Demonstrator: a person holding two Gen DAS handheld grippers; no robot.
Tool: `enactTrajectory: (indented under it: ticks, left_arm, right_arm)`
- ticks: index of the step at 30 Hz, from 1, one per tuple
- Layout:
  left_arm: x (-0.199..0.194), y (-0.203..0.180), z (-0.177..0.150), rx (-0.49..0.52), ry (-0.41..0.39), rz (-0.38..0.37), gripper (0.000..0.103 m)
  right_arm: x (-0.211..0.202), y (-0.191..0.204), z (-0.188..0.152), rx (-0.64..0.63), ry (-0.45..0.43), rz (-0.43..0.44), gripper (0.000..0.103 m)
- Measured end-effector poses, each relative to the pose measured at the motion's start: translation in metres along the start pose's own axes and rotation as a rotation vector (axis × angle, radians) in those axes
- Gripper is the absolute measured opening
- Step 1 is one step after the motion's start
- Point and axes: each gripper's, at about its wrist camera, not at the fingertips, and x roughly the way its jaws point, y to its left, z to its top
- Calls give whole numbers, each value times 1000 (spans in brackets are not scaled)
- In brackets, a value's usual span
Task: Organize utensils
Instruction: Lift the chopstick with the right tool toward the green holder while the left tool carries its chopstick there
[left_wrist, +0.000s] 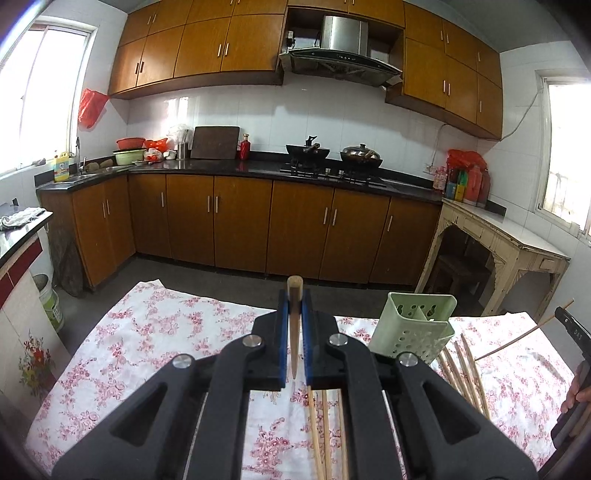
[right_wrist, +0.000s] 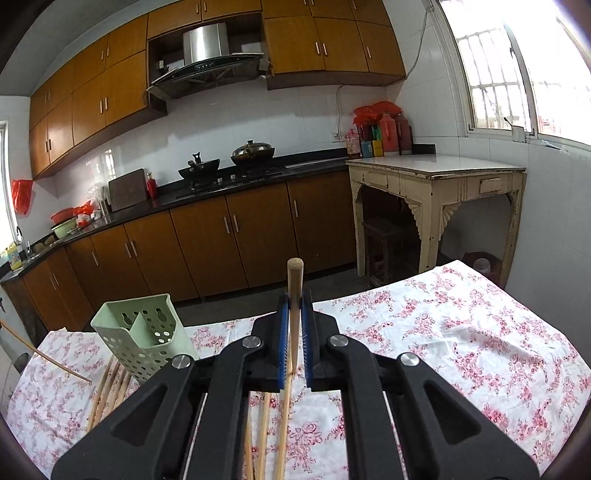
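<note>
My left gripper (left_wrist: 294, 301) is shut on a wooden chopstick (left_wrist: 294, 332), held upright above the floral-cloth table (left_wrist: 147, 332). My right gripper (right_wrist: 294, 301) is shut on another wooden chopstick (right_wrist: 293, 317), also raised above the table (right_wrist: 461, 332). A pale green perforated utensil holder (left_wrist: 413, 328) stands to the right of the left gripper; in the right wrist view the holder (right_wrist: 144, 339) is to the left. Several loose chopsticks (left_wrist: 461, 369) lie beside the holder, and more chopsticks (right_wrist: 110, 384) show in the right wrist view. The other gripper (left_wrist: 576, 362) shows at the right edge.
Brown kitchen cabinets (left_wrist: 240, 221) and a black counter with woks (left_wrist: 332, 151) run along the far wall. An old cream table (right_wrist: 436, 184) stands at the right. The floor lies between my table and the cabinets.
</note>
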Motion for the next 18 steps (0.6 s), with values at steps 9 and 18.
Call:
enactTrajectory:
  ticks: [9,18]
  left_arm:
    - [-20,-4,26,22,-37,-23,8]
    - [-49,-38,98,37,-111,-152,7]
  right_arm:
    - [-15,10,34,-24,-38,25,7]
    - [-31,48,95,-43,-103,149,7]
